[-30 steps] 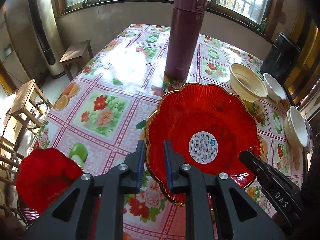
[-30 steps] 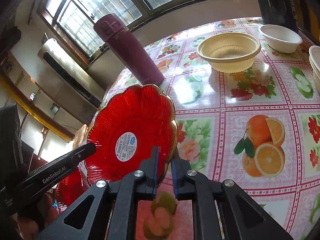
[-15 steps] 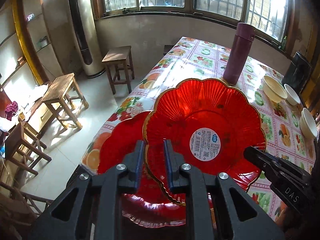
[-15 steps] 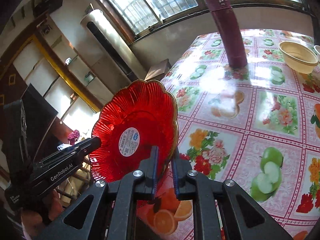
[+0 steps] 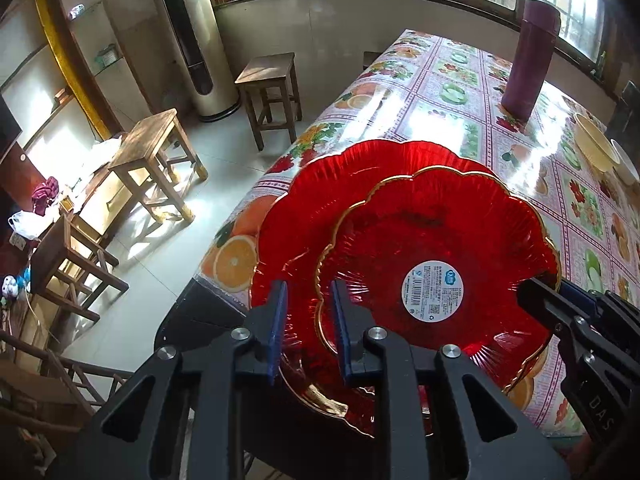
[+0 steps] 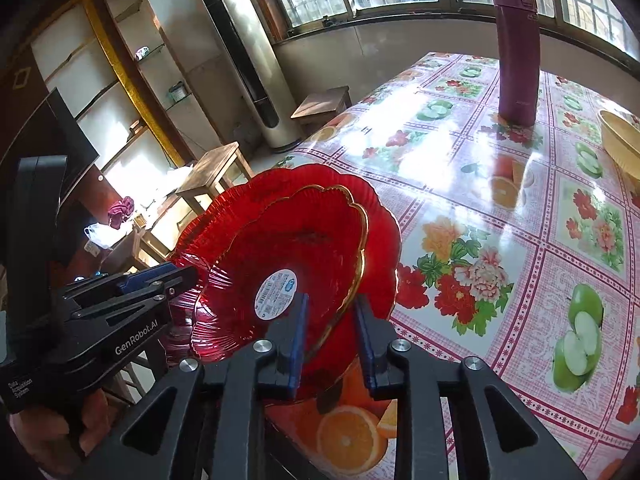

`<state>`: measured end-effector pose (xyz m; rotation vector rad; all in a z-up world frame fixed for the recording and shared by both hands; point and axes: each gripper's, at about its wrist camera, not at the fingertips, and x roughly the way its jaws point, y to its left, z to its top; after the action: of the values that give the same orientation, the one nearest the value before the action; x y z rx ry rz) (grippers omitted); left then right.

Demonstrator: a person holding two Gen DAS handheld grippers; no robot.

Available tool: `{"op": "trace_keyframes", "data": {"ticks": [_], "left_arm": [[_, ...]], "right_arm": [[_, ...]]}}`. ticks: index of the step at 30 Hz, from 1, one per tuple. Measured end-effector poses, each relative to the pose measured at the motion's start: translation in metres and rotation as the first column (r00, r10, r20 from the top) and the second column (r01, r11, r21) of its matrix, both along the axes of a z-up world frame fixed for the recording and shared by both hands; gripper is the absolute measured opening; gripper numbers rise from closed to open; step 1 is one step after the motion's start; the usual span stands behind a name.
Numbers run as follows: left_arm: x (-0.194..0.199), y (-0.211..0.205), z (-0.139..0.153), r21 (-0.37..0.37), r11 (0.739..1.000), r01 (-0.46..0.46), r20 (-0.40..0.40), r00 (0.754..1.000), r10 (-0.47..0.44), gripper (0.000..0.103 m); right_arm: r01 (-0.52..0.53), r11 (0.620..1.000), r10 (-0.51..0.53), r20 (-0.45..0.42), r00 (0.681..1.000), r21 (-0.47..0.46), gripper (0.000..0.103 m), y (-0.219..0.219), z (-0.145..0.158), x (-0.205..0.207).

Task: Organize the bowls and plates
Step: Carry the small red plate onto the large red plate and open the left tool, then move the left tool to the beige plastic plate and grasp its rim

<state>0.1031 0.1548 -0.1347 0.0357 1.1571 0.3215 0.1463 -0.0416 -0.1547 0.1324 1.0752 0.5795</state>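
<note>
A red gold-rimmed plate (image 5: 440, 232) (image 6: 296, 240) with a white sticker lies tilted on a larger red plate (image 5: 304, 208) (image 6: 384, 232) at the near left corner of the table (image 5: 440, 92). My left gripper (image 5: 308, 292) straddles the upper plate's left rim. Its jaws are opening and the pads stand clear of the rim. My right gripper (image 6: 332, 300) straddles the opposite rim. Its jaws are opening too, with a gap on both sides. Each gripper also shows in the other's view: the right gripper (image 5: 560, 296) and the left gripper (image 6: 176, 278).
A tall maroon flask (image 5: 532, 52) (image 6: 516, 44) stands farther back on the flowered cloth. A yellow bowl (image 5: 592, 148) (image 6: 620, 140) and a white bowl (image 5: 628, 168) sit at the far right. Wooden stools (image 5: 152, 156) and a tower air conditioner (image 5: 192, 40) stand on the floor past the table's left edge.
Both grippers carried the sticker plate leftward across the table and lowered it onto the larger red plate at the corner. Both pairs of jaws have since widened off its rim.
</note>
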Motion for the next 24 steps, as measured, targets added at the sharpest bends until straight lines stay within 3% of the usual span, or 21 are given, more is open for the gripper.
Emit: {"op": "trace_keyframes", "data": {"ticks": [3, 5, 7, 8, 11, 17, 20, 24], "left_arm": [[-0.004, -0.001, 0.019, 0.052, 0.999, -0.013, 0.071, 0.997, 0.010, 0.031], [-0.006, -0.007, 0.034, 0.074, 0.997, -0.009, 0.131, 0.991, -0.001, 0.050], [-0.006, -0.022, 0.047, 0.082, 0.997, 0.017, 0.182, 0.983, -0.032, 0.068], [-0.007, -0.031, 0.053, 0.080, 0.996, 0.036, 0.202, 0.978, -0.051, 0.074], [-0.003, -0.065, 0.060, 0.068, 0.990, 0.122, 0.225, 0.965, -0.134, 0.078], [0.027, -0.138, 0.049, -0.001, 0.964, 0.265, 0.162, 0.951, -0.262, 0.078], [0.048, -0.172, 0.041, -0.054, 0.950, 0.306, 0.130, 0.946, -0.298, 0.078], [0.079, -0.221, 0.029, -0.053, 0.944, 0.325, 0.113, 0.941, -0.318, 0.078]], "right_arm": [[0.003, 1.000, -0.003, 0.050, 0.999, 0.006, 0.030, -0.013, 0.012, 0.001], [0.033, 0.998, -0.037, 0.094, 0.995, 0.052, 0.037, -0.033, 0.023, 0.004], [0.081, 0.994, -0.090, 0.138, 0.986, 0.070, 0.055, -0.056, 0.031, 0.007], [0.114, 0.991, -0.124, 0.157, 0.980, 0.070, 0.058, -0.068, 0.033, 0.011], [0.195, 0.978, -0.205, 0.183, 0.961, 0.073, 0.060, -0.106, 0.032, 0.022], [0.367, 0.927, -0.374, 0.158, 0.914, 0.077, 0.060, -0.190, 0.014, 0.058], [0.475, 0.874, -0.485, 0.127, 0.865, 0.099, 0.060, -0.240, 0.006, 0.073], [0.595, 0.798, -0.602, 0.119, 0.789, 0.098, 0.063, -0.301, -0.003, 0.085]]}}
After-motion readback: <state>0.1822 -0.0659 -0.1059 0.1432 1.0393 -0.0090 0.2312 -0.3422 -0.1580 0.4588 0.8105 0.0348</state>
